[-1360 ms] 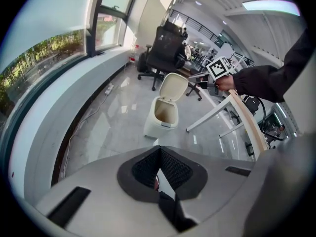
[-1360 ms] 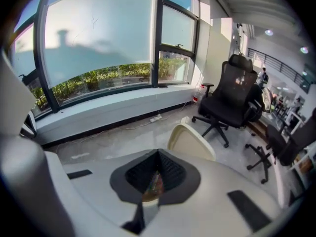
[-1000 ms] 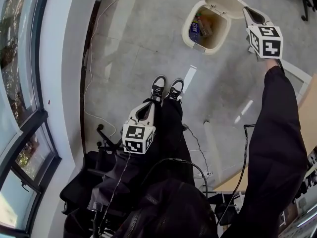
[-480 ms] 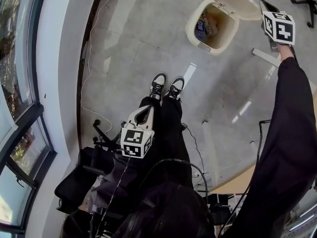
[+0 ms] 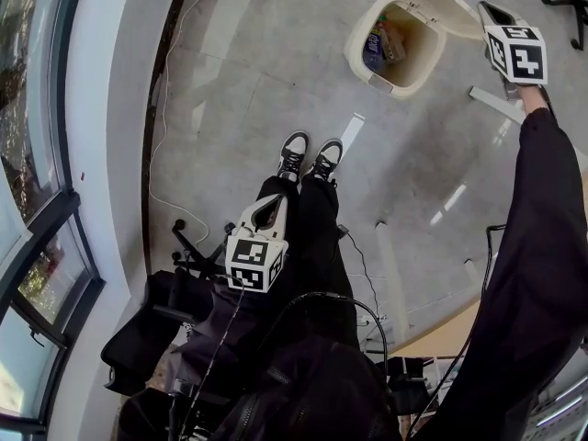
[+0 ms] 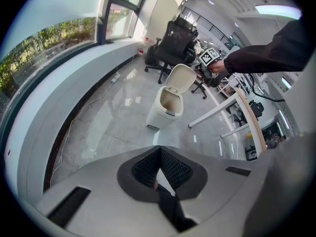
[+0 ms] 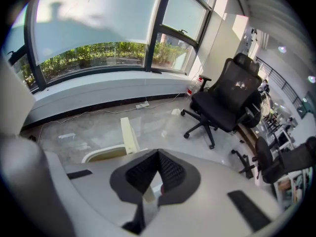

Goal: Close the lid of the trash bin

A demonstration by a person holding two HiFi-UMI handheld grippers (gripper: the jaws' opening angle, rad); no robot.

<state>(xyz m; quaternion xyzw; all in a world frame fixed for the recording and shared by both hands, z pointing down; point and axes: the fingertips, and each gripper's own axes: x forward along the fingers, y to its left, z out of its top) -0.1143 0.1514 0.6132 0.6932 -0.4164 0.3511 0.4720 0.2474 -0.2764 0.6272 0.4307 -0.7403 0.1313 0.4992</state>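
The cream trash bin stands on the grey floor ahead of the person's shoes, with rubbish inside. Its lid is raised, tipped back to the right. My right gripper is held out at arm's length just right of the lid's edge, jaws shut and empty; whether it touches the lid I cannot tell. In the right gripper view the lid stands edge-on right before the shut right gripper. My left gripper hangs shut over the person's legs. In the left gripper view the bin and its lid are far off.
A white cable runs along the curved window wall at the left. A white desk leg lies right of the bin. Black office chairs stand beyond the bin. A black chair and cables sit behind the person.
Over the last second my right gripper moved from over the lid's edge to just right of it. The lid stays raised. The left gripper has barely shifted.
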